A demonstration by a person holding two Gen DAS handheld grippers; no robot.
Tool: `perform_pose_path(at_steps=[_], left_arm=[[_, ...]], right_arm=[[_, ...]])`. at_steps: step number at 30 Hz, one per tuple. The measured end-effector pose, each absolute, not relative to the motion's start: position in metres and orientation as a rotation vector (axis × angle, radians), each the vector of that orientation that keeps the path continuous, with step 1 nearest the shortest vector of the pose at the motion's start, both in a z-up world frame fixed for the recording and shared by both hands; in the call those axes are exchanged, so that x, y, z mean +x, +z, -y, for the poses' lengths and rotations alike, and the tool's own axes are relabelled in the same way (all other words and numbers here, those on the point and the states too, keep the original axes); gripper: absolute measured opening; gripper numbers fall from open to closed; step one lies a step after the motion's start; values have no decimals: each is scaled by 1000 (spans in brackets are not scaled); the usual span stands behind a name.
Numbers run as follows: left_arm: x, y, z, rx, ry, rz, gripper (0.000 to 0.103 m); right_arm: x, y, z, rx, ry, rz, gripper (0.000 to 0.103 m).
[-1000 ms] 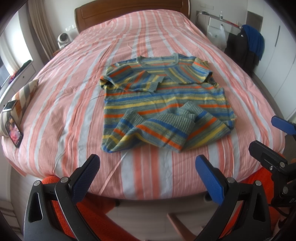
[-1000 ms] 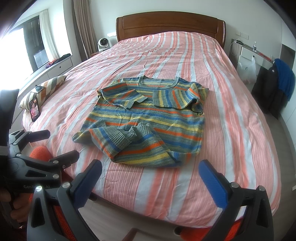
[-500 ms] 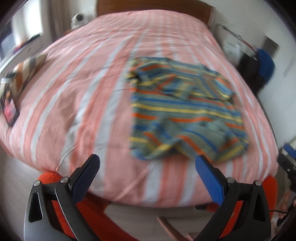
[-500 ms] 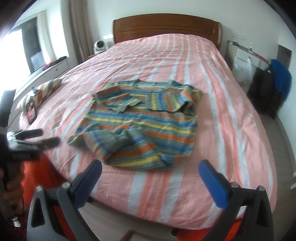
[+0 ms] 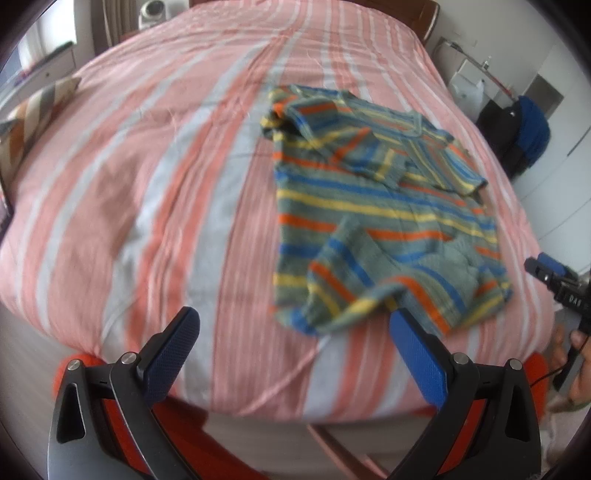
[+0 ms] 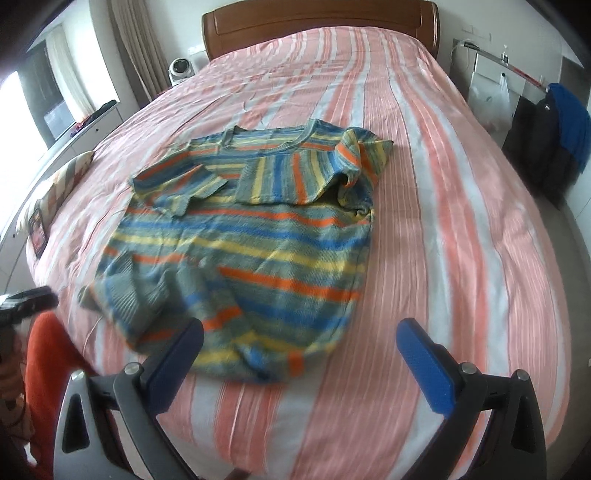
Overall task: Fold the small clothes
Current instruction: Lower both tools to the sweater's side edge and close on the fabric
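A small striped knit sweater (image 5: 373,214) in grey, blue, yellow and orange lies on the pink-striped bed (image 5: 155,177), sleeves folded across the front and hem crumpled near the bed's foot. It also shows in the right wrist view (image 6: 255,236). My left gripper (image 5: 295,343) is open and empty, above the bed's foot edge, left of the sweater's hem. My right gripper (image 6: 299,354) is open and empty, just short of the hem's right corner. Its tip shows at the right edge of the left wrist view (image 5: 554,277).
A wooden headboard (image 6: 317,26) stands at the far end. A striped cushion (image 5: 33,114) and a phone (image 6: 37,229) lie at the bed's left edge. Dark and blue clothes (image 6: 554,136) hang to the right. A small white fan (image 6: 181,68) stands beside the headboard.
Both grippers have moved closer to the bed. The left one swung left, so the sweater now sits to its right. The right one came in toward the hem. Both stayed open.
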State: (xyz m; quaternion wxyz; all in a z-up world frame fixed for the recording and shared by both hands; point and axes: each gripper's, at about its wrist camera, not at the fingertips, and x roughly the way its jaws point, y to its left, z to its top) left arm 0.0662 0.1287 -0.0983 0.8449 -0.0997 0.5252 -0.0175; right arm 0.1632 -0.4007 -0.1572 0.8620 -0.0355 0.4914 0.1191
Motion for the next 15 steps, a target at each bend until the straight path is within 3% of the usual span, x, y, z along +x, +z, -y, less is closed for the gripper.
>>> perform_pose_path(at_steps=[15], left_arm=[[100, -114, -88, -114, -112, -1080, 102]], right_arm=[[186, -160, 340, -100, 412, -990, 103]])
